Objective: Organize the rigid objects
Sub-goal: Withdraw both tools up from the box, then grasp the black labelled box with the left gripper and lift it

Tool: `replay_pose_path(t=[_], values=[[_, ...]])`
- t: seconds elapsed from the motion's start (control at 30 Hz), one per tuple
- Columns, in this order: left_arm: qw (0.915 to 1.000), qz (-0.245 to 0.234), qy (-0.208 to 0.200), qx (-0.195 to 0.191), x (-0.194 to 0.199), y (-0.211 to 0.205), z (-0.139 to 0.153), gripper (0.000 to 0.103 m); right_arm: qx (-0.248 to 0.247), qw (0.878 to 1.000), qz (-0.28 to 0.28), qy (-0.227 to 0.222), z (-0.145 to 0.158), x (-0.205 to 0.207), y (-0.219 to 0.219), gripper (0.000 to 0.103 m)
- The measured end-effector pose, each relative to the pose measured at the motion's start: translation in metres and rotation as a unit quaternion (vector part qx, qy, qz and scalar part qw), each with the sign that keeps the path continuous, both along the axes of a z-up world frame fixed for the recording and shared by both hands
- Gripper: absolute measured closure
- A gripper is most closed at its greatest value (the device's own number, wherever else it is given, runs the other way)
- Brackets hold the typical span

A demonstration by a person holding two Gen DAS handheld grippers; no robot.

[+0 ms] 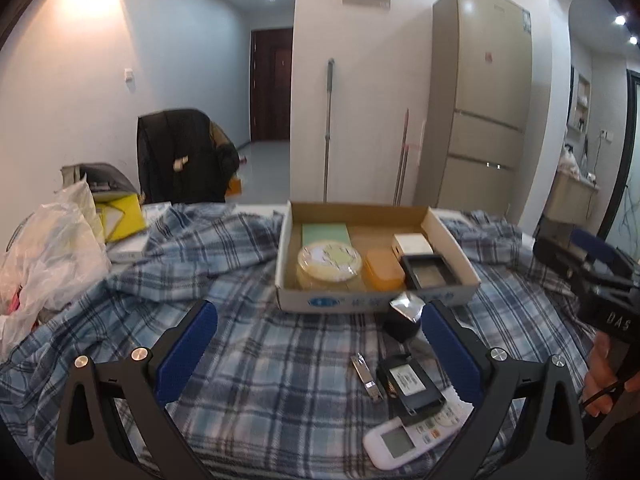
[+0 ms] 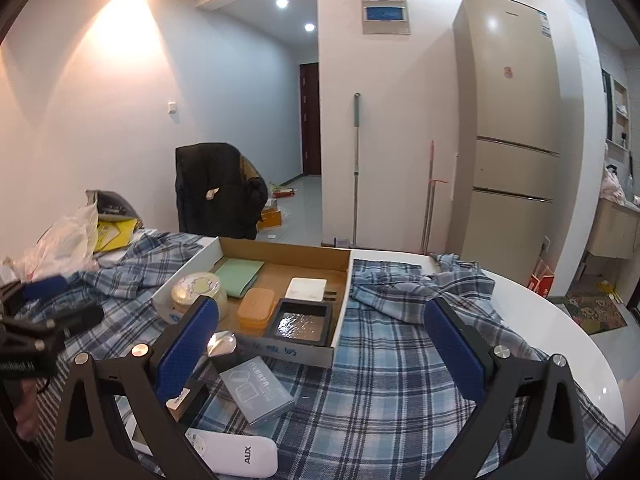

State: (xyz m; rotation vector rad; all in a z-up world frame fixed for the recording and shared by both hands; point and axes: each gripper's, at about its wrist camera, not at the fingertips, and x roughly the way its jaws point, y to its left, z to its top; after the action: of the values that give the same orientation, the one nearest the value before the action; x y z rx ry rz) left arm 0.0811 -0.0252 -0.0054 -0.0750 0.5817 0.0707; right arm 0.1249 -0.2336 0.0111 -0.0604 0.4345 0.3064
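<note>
An open cardboard box (image 1: 352, 301) (image 2: 280, 351) lies on a blue plaid cloth. It holds a green pad (image 1: 325, 233), a round yellow-lidded jar (image 1: 329, 263), an orange case (image 1: 383, 269), a white box (image 1: 412, 243) and a black tray (image 1: 429, 273). In front of the box lie a black item with a shiny top (image 1: 402, 316), a nail clipper (image 1: 366, 378), a black labelled box (image 1: 412, 386), a white remote (image 1: 416, 428) (image 2: 236, 454) and a grey carton (image 2: 256, 394). My left gripper (image 1: 320, 350) hangs open above the cloth. My right gripper (image 2: 322, 352) is open too, with nothing between its fingers.
Plastic bags (image 1: 52, 248) and a yellow box (image 1: 120, 216) crowd the table's left side. A chair with a black jacket (image 1: 180, 160) stands behind. A fridge (image 2: 512, 140) and a mop (image 2: 355, 168) stand by the far wall. The white table edge (image 2: 560, 320) curves at the right.
</note>
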Motion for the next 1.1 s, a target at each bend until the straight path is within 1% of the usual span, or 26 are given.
replay_pose_path(t=[0.03, 0.1, 0.17, 0.2, 0.23, 0.27, 0.3, 0.33, 0.37, 0.4, 0.47, 0.5, 0.57, 0.6, 0.77, 0.87, 1.1], values=[[0.9999, 0.003, 0.014, -0.002, 0.002, -0.004, -0.002, 0.0, 0.001, 1.0, -0.004, -0.001, 0.0, 0.0, -0.001, 0.001], [0.999, 0.009, 0.04, -0.018, 0.007, -0.011, -0.01, 0.0, 0.006, 1.0, -0.008, 0.0, 0.001, 0.001, -0.004, 0.001], [0.9963, 0.014, 0.081, -0.026, 0.017, -0.022, -0.019, 0.0, 0.013, 1.0, -0.013, -0.001, 0.002, 0.001, -0.007, 0.001], [0.9943, 0.003, 0.102, -0.029, 0.023, -0.03, -0.023, 0.001, 0.015, 1.0, -0.016, -0.002, 0.002, 0.001, -0.008, 0.001], [0.9928, -0.011, 0.116, -0.03, 0.027, -0.036, -0.025, 0.007, 0.016, 1.0, -0.02, -0.002, 0.002, 0.001, -0.01, 0.001], [0.9919, -0.018, 0.123, -0.027, 0.029, -0.043, -0.027, 0.01, 0.017, 1.0, -0.022, -0.003, 0.002, 0.0, -0.011, 0.001], [0.9914, -0.021, 0.127, -0.024, 0.03, -0.047, -0.028, 0.01, 0.019, 1.0, -0.024, -0.004, 0.003, 0.0, -0.012, 0.001], [0.9906, -0.024, 0.132, -0.028, 0.031, -0.051, -0.03, 0.01, 0.023, 0.999, -0.026, -0.005, 0.004, 0.0, -0.014, 0.001], [0.9889, -0.025, 0.141, -0.038, 0.032, -0.052, -0.033, 0.012, 0.025, 0.999, -0.027, -0.006, 0.005, 0.0, -0.015, 0.001], [0.9873, -0.025, 0.151, -0.045, 0.033, -0.052, -0.036, 0.016, 0.028, 0.999, -0.027, -0.006, 0.006, 0.0, -0.016, 0.001], [0.9827, -0.025, 0.176, -0.053, 0.036, -0.054, -0.044, 0.037, 0.029, 0.999, -0.025, -0.005, 0.006, 0.0, -0.016, 0.001], [0.9807, -0.023, 0.187, -0.052, 0.038, -0.055, -0.048, 0.04, 0.029, 0.999, -0.024, -0.005, 0.007, 0.0, -0.016, 0.001], [0.977, -0.024, 0.205, -0.053, 0.042, -0.056, -0.056, 0.052, 0.025, 0.999, -0.022, -0.008, 0.007, -0.001, -0.015, 0.001], [0.9749, -0.025, 0.214, -0.056, 0.043, -0.057, -0.059, 0.053, 0.021, 0.999, -0.023, -0.01, 0.007, -0.002, -0.014, 0.001], [0.9711, -0.038, 0.23, -0.051, 0.05, -0.066, -0.068, 0.055, 0.015, 0.999, -0.024, -0.017, 0.008, -0.003, -0.014, 0.001], [0.9713, -0.035, 0.23, -0.049, 0.053, -0.067, -0.07, 0.061, 0.015, 1.0, -0.024, -0.015, 0.007, -0.003, -0.014, 0.001], [0.9708, -0.041, 0.233, -0.042, 0.057, -0.065, -0.07, 0.061, 0.014, 1.0, -0.025, -0.008, 0.005, 0.0, -0.015, 0.001]])
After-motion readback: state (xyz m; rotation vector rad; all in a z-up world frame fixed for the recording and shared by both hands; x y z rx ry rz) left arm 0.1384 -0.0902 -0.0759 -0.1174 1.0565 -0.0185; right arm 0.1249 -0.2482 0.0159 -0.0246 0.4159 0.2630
